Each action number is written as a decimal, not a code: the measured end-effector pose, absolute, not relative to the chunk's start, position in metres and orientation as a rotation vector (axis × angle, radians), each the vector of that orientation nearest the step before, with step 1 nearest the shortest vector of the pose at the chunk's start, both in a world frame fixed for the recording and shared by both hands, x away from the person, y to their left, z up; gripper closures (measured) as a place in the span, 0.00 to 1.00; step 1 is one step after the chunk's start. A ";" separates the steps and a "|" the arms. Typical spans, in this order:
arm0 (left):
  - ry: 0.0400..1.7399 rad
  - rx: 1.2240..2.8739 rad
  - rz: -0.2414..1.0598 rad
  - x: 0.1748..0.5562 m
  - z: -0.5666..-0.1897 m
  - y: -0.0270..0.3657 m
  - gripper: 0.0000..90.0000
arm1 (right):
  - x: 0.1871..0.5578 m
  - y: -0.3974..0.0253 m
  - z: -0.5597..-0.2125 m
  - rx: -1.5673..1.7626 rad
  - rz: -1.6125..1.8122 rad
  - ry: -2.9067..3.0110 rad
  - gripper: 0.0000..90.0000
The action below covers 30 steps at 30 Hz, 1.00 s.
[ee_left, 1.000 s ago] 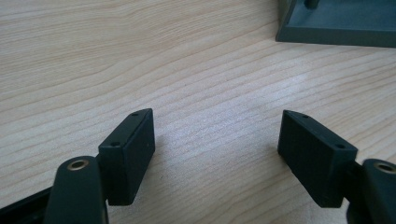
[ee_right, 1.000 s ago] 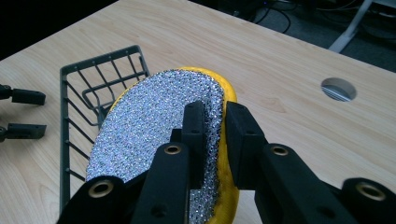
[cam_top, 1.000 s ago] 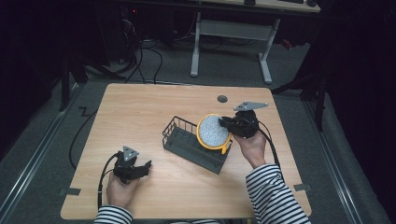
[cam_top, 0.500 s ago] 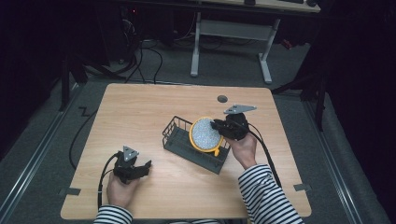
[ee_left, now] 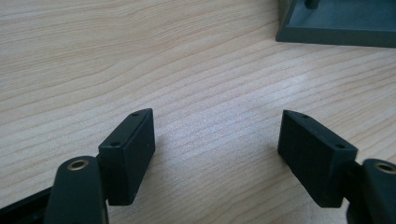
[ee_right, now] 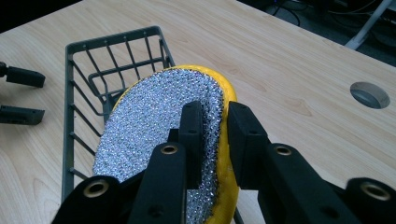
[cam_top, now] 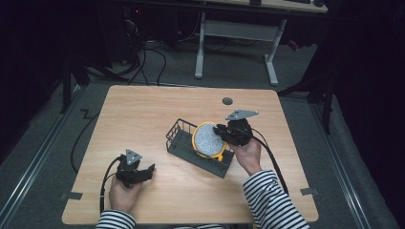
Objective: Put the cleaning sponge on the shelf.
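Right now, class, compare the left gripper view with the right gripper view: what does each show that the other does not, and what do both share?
Left gripper view alone: the open left gripper close up, its jaws wide apart over bare wood.

Right gripper view alone: the right gripper shut on a round yellow scouring pad with a silvery face, held over the rack, plus a round hole in the tabletop.

Both: the wooden table and the dark grey wire rack, just a corner of it in the left gripper view.

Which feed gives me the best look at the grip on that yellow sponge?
The right gripper view: the right gripper is clamped on the yellow sponge at its edge, over the grey rack. The high view shows the sponge small. The left gripper view catches just a rack corner.
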State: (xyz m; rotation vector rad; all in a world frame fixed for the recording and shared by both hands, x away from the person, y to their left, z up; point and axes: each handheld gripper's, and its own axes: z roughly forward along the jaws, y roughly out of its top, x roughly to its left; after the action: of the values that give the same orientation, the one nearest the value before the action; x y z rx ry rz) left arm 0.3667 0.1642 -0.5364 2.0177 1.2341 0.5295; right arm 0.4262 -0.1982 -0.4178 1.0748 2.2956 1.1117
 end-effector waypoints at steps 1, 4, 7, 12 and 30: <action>1.234 2.018 0.529 0.367 -0.536 0.164 0.31 | 0.426 -0.198 -0.418 1.071 1.107 2.301 0.85; 1.234 2.018 0.527 0.367 -0.536 0.164 0.31 | 0.423 -0.196 -0.420 1.050 1.098 2.294 0.84; 1.234 2.018 0.528 0.367 -0.536 0.164 0.31 | 0.420 -0.196 -0.424 1.056 1.107 2.302 0.84; 1.234 2.019 0.527 0.367 -0.536 0.164 0.31 | 0.418 -0.195 -0.424 1.044 1.095 2.307 0.83; 1.234 2.017 0.529 0.368 -0.536 0.164 0.31 | 0.415 -0.206 -0.423 1.158 1.126 2.242 0.51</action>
State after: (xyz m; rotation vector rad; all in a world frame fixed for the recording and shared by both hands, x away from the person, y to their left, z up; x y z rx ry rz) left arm 0.3675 0.1644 -0.5364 2.0174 1.2345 0.5289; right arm 0.4151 -0.2058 -0.4231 1.1578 2.2417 1.1265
